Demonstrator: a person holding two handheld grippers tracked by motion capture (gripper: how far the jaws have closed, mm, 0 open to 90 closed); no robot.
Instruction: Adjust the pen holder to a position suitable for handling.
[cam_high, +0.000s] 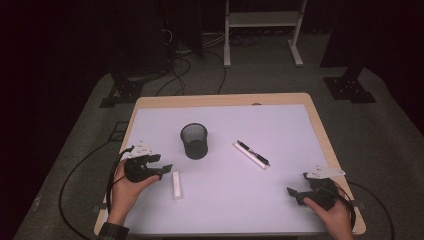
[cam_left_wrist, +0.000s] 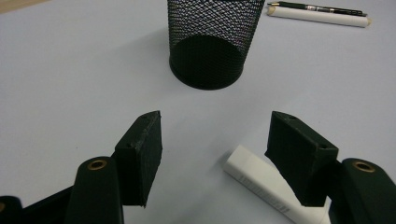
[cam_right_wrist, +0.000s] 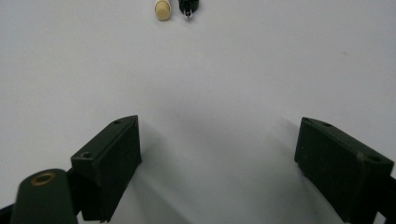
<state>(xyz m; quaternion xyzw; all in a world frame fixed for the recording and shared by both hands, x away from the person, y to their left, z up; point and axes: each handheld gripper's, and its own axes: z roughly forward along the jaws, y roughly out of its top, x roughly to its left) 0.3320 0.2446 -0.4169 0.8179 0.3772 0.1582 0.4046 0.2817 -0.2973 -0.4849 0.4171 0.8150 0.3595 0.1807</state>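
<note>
One white block (cam_left_wrist: 261, 184) lies under left claw (cam_left_wrist: 215, 154) right pad (jaws wide, untouched); right claw (cam_right_wrist: 217, 163) wide, empty.

A rectangular table (cam_high: 320, 125) with a light wooden edge stands at the centre of a dark room, its top covered by a pale lilac-white mat (cam_high: 280, 130) that is evenly lit from above. The floor (cam_high: 395, 145) around it is grey carpet, brighter near the table and falling into shadow toward the edges. Black cables (cam_high: 180, 75) run across the carpet behind the table. Two dark stand bases (cam_high: 350, 87) rest on the floor, one at the far left (cam_high: 122, 92) and one at the far right. A white metal frame (cam_high: 262, 20) with a low shelf stands at the back; the walls beyond it are too dark to make out
</note>
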